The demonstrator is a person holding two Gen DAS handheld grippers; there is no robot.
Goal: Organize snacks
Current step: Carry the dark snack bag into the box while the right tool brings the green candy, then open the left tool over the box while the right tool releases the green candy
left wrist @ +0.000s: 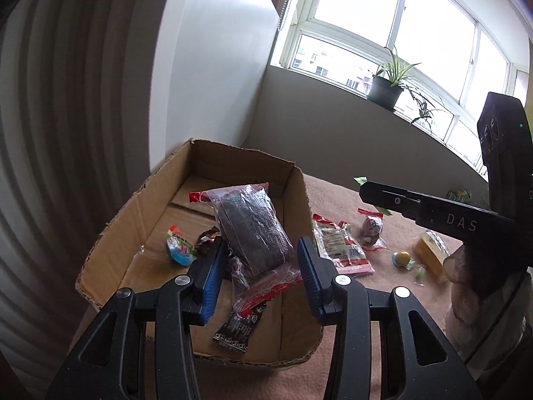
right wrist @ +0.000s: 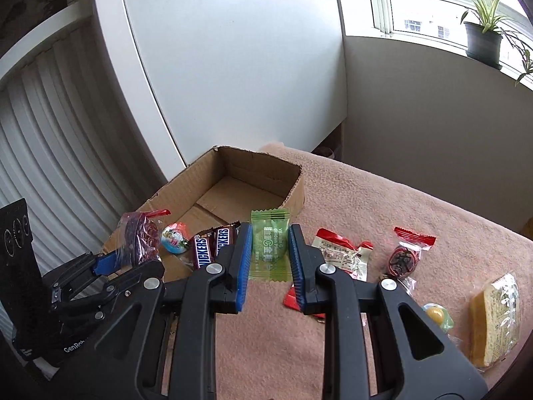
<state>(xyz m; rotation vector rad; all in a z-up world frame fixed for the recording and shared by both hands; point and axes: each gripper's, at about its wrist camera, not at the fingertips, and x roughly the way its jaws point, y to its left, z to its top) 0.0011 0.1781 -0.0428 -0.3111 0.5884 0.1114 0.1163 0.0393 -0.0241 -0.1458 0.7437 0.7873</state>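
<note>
Right wrist view: right gripper [right wrist: 269, 253] clamps the green packet [right wrist: 269, 250] upright, box [right wrist: 296, 186] ahead-left; left gripper [left wrist: 261, 278] pinches the dark bag [left wrist: 253, 226] over the box.

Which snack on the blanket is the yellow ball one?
The small round candy in clear wrap, lying beside the cake slice. It is the only ball-shaped yellow one; the cake is a wedge, and the other packets are red or green.
</note>
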